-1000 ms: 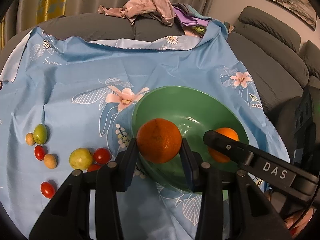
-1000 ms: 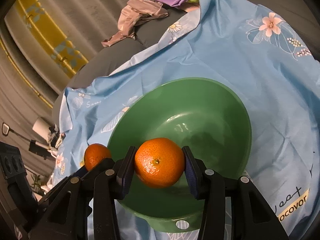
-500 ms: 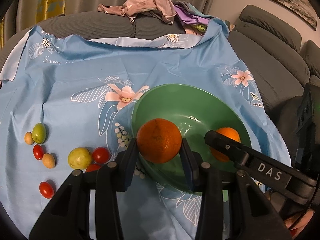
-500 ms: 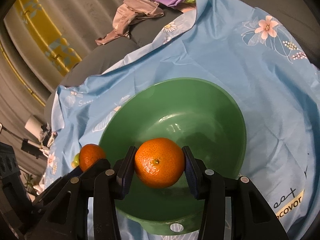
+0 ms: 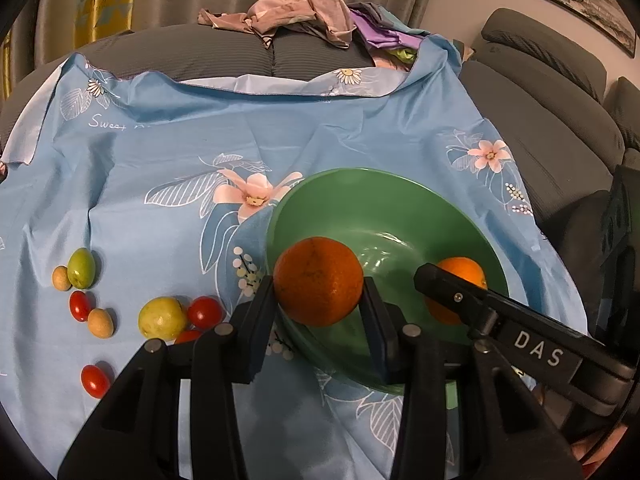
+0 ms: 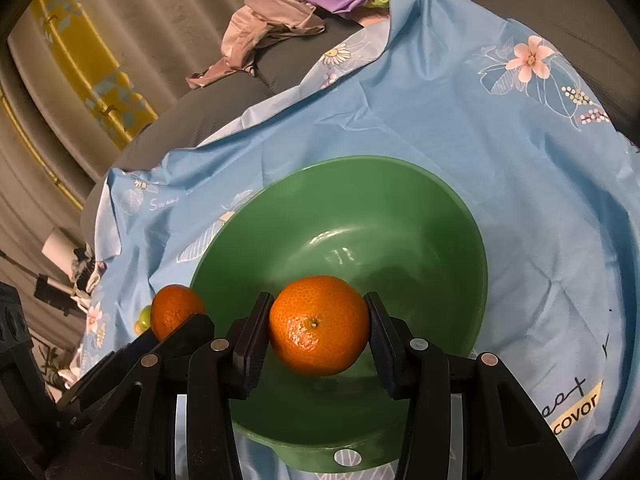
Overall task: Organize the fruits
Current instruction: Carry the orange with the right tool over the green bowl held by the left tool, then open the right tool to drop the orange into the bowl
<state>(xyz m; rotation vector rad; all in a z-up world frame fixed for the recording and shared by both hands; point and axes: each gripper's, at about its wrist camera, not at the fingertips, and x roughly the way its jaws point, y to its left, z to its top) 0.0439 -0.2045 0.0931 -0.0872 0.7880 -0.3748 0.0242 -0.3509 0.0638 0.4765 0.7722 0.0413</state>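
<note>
A green bowl (image 5: 384,200) sits on a blue flowered cloth; it also shows in the right wrist view (image 6: 360,208). My left gripper (image 5: 318,298) is shut on an orange (image 5: 318,280), held over the bowl's near left rim. My right gripper (image 6: 318,334) is shut on a second orange (image 6: 319,330), held above the bowl's near side. In the left wrist view the right gripper (image 5: 448,284) and its orange (image 5: 460,276) reach in from the right. In the right wrist view the left gripper's orange (image 6: 174,314) shows at the left.
On the cloth left of the bowl lie small fruits: a yellow-green fruit (image 5: 162,318), a green one (image 5: 81,268), red cherry tomatoes (image 5: 205,312) and small tan fruits (image 5: 100,323). A grey sofa (image 5: 540,128) with piled clothes (image 5: 296,10) lies behind.
Both grippers have moved slightly forward over the bowl with their oranges still held. The bowl and loose fruits have not moved.
</note>
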